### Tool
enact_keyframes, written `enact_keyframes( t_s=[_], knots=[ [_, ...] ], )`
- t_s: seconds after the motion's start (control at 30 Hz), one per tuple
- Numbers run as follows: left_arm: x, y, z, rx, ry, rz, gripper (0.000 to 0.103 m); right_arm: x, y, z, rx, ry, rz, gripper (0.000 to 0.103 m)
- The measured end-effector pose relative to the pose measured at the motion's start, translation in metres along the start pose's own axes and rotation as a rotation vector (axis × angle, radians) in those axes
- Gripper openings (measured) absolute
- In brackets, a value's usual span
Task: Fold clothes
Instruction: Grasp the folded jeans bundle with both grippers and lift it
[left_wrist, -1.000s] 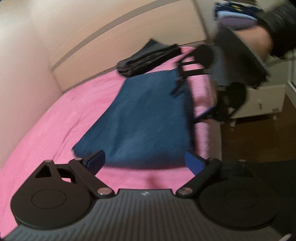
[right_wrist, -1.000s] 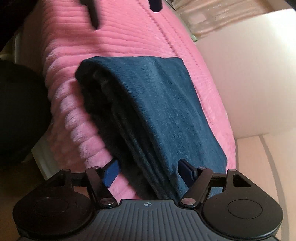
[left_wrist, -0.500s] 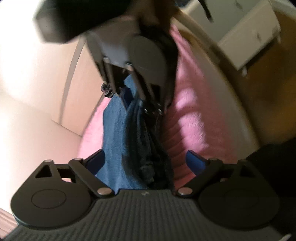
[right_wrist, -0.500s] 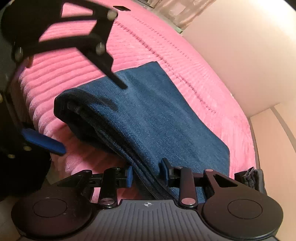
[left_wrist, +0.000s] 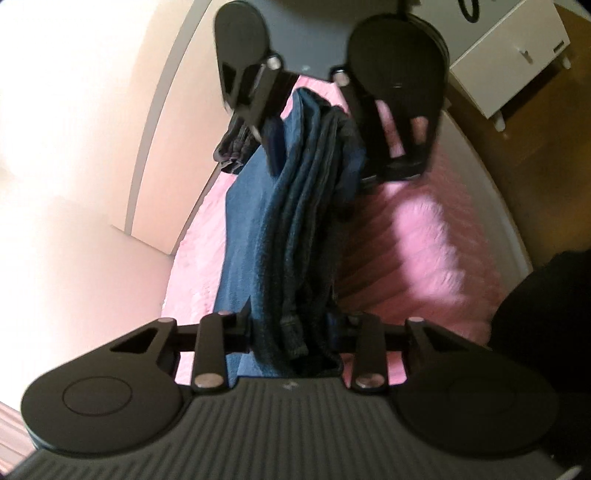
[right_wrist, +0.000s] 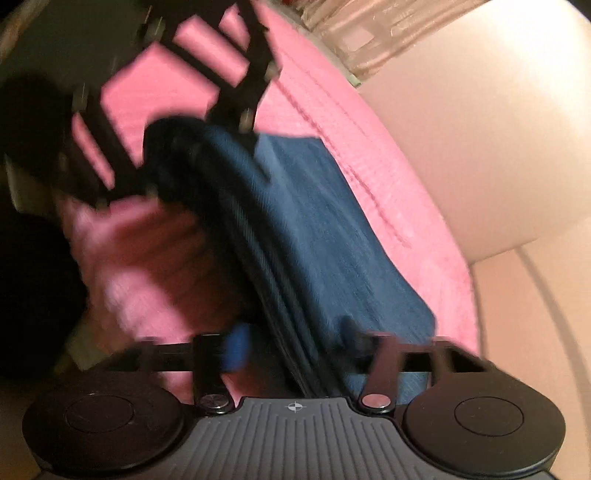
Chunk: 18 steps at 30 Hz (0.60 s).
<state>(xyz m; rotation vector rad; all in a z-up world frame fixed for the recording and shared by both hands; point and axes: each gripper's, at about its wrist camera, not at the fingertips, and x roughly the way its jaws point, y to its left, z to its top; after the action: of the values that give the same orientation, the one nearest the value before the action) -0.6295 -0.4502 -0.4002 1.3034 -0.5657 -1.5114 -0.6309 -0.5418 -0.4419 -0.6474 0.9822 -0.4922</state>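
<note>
A folded blue denim garment (left_wrist: 258, 229) lies in a thick stack near the edge of a pink bedspread (left_wrist: 424, 236). My left gripper (left_wrist: 293, 328) is at its near end, jaws closing, the pads pressing both sides of the stacked layers. My right gripper (left_wrist: 317, 155) faces it at the far end. In the right wrist view the right gripper (right_wrist: 295, 343) is opening, and the garment's (right_wrist: 325, 236) folded edge runs between its fingers with a gap beside the blue pad. The left gripper (right_wrist: 184, 166) shows blurred at the other end.
A dark crumpled garment (left_wrist: 232, 151) lies by the beige headboard (left_wrist: 173, 122). A white nightstand (left_wrist: 509, 62) stands on the wooden floor (left_wrist: 554, 122) past the bed's edge. The person's dark clothing (left_wrist: 546, 314) fills the right side.
My left gripper rolled, dropped to the garment's near end and closed onto the stack. My right gripper first pinched the far end, then widened again.
</note>
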Motion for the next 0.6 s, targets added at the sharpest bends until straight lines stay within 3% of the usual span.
enact_keyframes(
  t_s=[0.2,0.27,0.3,0.37,0.5,0.6],
  knots=[
    [0.0,0.01,-0.007,-0.034,-0.005,-0.003,0.031,0.025,0.002,-0.018,-0.065,0.082,-0.061,0.07],
    [-0.001,0.018,-0.012,-0.075,-0.018,-0.016,0.03,0.031,-0.002,-0.021,-0.069,0.095,-0.07,0.054],
    [-0.002,0.024,-0.017,-0.103,-0.034,-0.031,0.03,0.031,-0.003,-0.02,-0.068,0.095,-0.072,0.054],
    [-0.007,0.034,-0.03,-0.147,-0.056,-0.049,0.03,0.026,-0.005,-0.014,-0.064,0.089,-0.073,0.038],
    [-0.028,0.054,-0.056,-0.191,-0.097,-0.062,0.03,0.008,-0.004,0.01,-0.033,0.061,-0.081,0.032],
    [-0.042,0.064,-0.082,-0.161,-0.095,-0.059,0.03,-0.006,0.004,0.035,-0.017,0.022,-0.067,0.03]
  ],
)
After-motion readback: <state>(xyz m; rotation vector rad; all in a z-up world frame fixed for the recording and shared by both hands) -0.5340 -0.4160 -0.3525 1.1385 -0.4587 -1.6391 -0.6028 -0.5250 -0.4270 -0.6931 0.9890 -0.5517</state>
